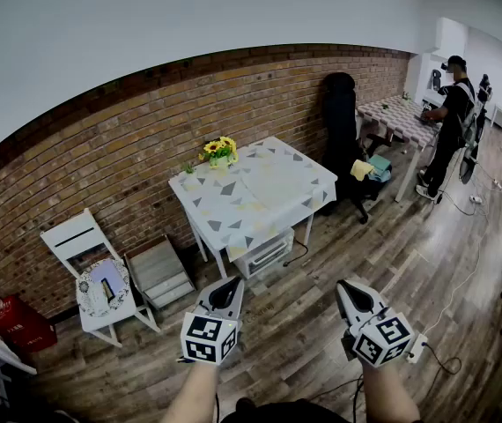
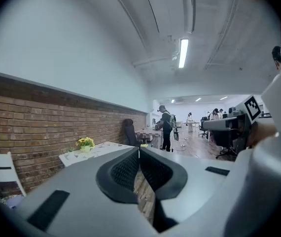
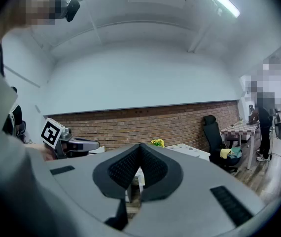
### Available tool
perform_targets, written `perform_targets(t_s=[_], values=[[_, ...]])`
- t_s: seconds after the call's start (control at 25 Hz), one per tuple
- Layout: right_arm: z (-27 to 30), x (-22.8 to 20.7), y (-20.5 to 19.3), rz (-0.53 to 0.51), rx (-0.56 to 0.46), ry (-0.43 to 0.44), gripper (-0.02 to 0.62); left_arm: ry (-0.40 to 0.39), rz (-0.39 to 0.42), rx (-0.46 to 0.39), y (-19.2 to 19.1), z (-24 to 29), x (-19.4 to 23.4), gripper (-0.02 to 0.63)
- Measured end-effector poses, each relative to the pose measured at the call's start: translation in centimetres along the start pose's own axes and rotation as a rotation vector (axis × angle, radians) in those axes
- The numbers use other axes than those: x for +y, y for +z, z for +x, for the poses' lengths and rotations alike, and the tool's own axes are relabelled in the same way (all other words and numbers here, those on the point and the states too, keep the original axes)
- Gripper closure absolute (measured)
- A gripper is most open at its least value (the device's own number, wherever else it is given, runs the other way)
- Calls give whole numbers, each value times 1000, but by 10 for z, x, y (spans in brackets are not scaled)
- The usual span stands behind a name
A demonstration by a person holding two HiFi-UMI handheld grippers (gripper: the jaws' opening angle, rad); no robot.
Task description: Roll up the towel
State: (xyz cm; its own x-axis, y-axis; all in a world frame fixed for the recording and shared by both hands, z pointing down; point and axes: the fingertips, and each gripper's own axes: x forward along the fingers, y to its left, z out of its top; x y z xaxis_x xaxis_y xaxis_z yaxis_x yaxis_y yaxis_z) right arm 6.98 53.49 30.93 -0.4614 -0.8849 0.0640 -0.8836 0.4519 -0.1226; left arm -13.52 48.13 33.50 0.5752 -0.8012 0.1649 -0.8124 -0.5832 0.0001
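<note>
A white table (image 1: 200, 208) with a grey-triangle cloth stands against the brick wall, well ahead of me. A pale yellowish patch (image 1: 264, 183) lies flat on it, perhaps the towel; I cannot tell it surely from the cloth. My left gripper (image 1: 231, 291) and right gripper (image 1: 350, 291) hang side by side over the wooden floor, short of the table, both shut and holding nothing. In the left gripper view the jaws (image 2: 139, 151) meet at their tips, with the table (image 2: 97, 151) far off. The right gripper's tip (image 3: 140, 146) is likewise closed.
Yellow flowers (image 1: 219, 151) stand at the table's back left corner, a white box (image 1: 264, 252) beneath it. A white folding chair (image 1: 84, 254) and a slatted board (image 1: 158, 271) stand at left. A black office chair (image 1: 341, 122), a person (image 1: 449, 113) and floor cables (image 1: 462, 280) are at right.
</note>
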Motion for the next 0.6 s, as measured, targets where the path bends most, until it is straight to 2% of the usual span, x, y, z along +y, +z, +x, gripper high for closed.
perform_targets(t_s=[0.6], values=[[-21, -8, 1, -31, 4, -34, 583, -33, 2, 7, -1, 13, -19, 584]])
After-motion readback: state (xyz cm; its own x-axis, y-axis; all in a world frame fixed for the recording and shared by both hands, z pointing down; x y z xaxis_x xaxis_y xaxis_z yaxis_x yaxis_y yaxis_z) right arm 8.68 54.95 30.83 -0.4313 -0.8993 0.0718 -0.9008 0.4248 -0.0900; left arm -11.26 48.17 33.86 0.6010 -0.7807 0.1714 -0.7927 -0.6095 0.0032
